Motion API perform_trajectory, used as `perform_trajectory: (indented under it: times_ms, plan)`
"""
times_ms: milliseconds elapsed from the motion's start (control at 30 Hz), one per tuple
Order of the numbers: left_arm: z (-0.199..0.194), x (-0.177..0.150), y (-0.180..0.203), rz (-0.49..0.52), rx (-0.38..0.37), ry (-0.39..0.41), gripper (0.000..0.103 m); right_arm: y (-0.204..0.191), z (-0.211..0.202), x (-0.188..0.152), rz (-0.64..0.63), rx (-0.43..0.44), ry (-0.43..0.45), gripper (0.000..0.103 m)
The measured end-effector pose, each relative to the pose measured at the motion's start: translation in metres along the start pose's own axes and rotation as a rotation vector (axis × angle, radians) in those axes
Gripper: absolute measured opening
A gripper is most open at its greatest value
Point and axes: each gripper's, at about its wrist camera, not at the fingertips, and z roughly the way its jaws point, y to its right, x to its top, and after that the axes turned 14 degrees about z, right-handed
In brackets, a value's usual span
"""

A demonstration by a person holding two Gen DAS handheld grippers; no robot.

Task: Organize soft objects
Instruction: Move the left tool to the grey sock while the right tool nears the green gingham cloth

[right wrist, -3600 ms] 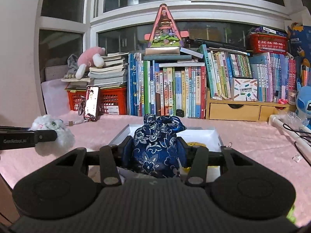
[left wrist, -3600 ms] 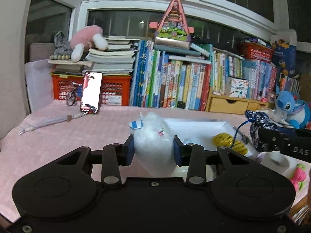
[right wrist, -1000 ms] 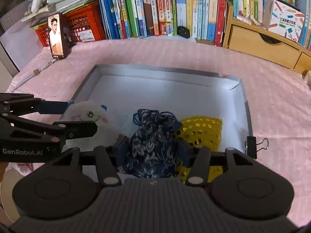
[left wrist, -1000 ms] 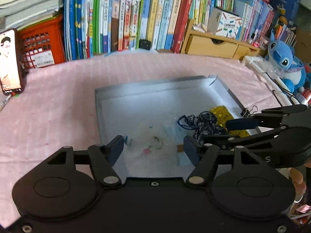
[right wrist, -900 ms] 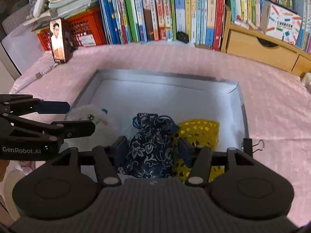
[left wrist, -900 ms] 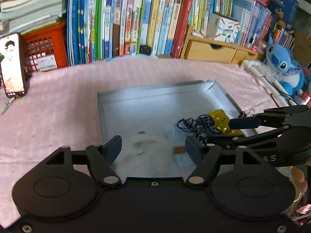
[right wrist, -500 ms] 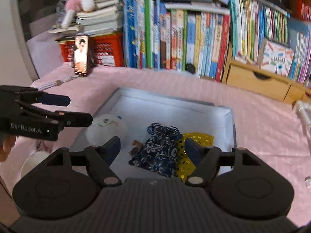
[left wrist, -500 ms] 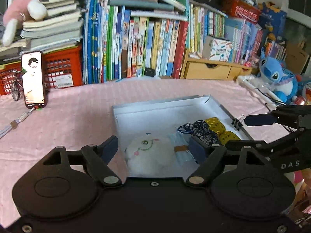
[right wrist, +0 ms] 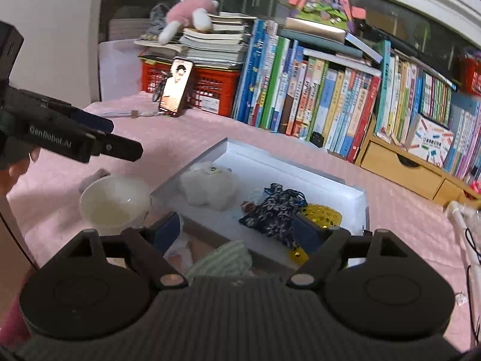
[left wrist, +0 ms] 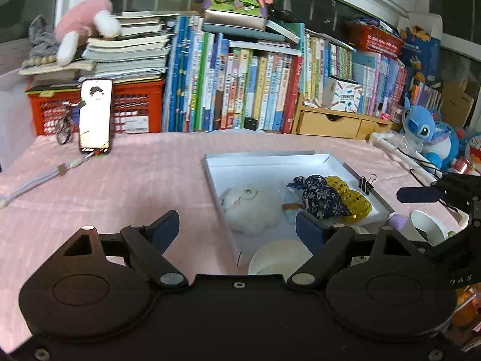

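three soft items sit in the white box (left wrist: 327,157) now: white plush (left wrist: 249,207) at the left, blue floral pouch (left wrist: 321,198) in the middle, touching the yellow sequin pouch (left wrist: 351,197) on its right. 3.6 s ago the left gripper (left wrist: 237,228) pinched the plush and the right gripper (right wrist: 237,230) pinched the floral pouch, both in the air. about a second ago they were down in the box, letting go. now both have pulled back and up, fingers spread wide, nothing between them. so both drops look done. judgement: next pick is probably the green striped cloth (right wrist: 222,260) lying just outside the box's near wall, right under the right gripper. white bowl (right wrist: 114,203) beside the box isn't soft, skip it.
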Motion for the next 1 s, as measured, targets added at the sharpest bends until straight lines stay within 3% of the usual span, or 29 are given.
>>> perform_trajectory:
  times_ms: [367, 700, 1000]
  plan:
    - [-0.013, -0.041, -0.009, -0.030, 0.095, -0.003, 0.087, -0.021, -0.005, -0.033, -0.076, -0.028, 0.074, 0.095]
    - [-0.013, -0.057, -0.017, -0.093, 0.098, 0.022, 0.088, -0.030, -0.002, -0.058, -0.142, -0.098, 0.155, 0.096]
    - [-0.025, -0.060, -0.021, -0.114, 0.122, 0.041, 0.088, -0.030, 0.002, -0.066, -0.148, -0.107, 0.145, 0.097]
